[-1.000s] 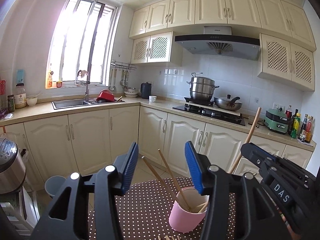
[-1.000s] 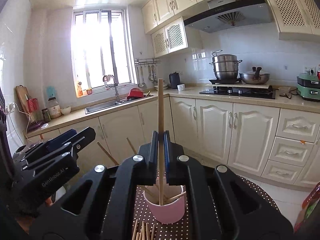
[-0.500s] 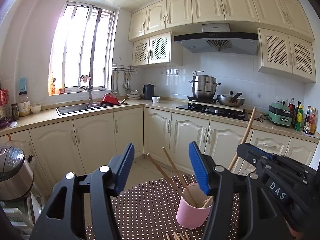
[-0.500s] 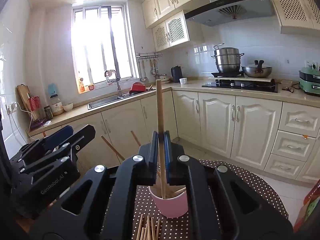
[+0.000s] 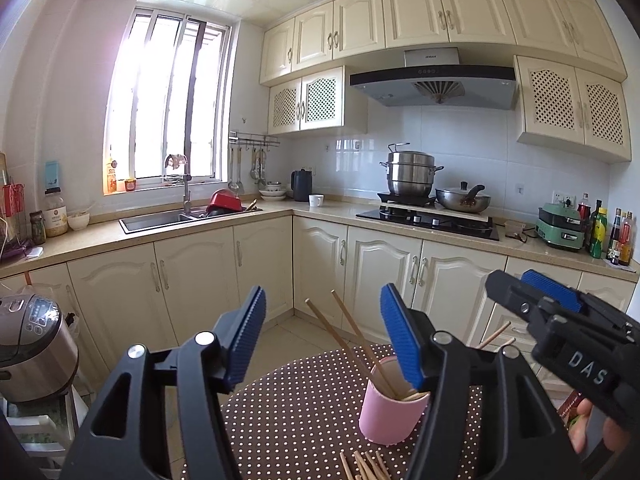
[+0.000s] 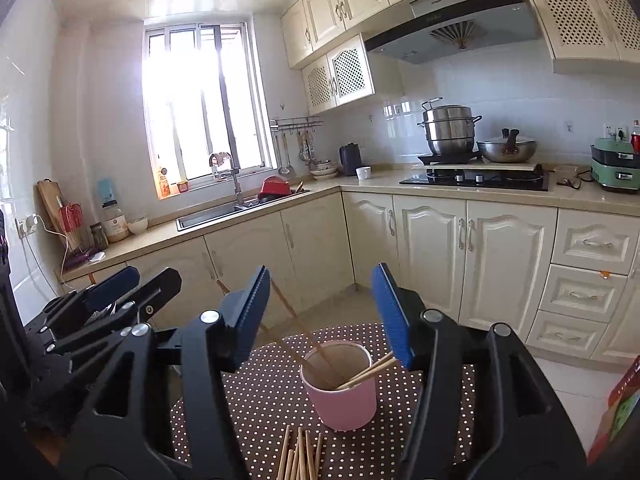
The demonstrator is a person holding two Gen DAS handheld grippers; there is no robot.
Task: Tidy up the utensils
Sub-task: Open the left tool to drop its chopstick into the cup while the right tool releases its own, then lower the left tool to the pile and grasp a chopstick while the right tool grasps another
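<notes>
A pink cup [image 6: 343, 394] stands on a round table with a brown dotted cloth [image 6: 260, 392] and holds several wooden chopsticks [image 6: 308, 332] that lean out. Several loose chopsticks [image 6: 299, 456] lie on the cloth in front of it. My right gripper [image 6: 320, 312] is open and empty, above and just in front of the cup. My left gripper [image 5: 322, 330] is open and empty, left of the cup [image 5: 390, 410], whose chopsticks [image 5: 344, 334] lean between the fingers. The loose chopsticks [image 5: 366, 466] show at the bottom edge. The right gripper [image 5: 560, 320] shows at right.
The table stands in a kitchen with cream cabinets [image 5: 192, 280]. A rice cooker [image 5: 32, 344] stands on a stand to the left. A sink [image 6: 224, 212], a stove with pots [image 6: 476, 168] and bottles [image 5: 612, 236] are on the far counter. The left gripper [image 6: 96, 308] shows left in the right wrist view.
My right gripper has opened and let go of the chopstick it held upright; that chopstick now rests in the pink cup. Both grippers have risen slightly.
</notes>
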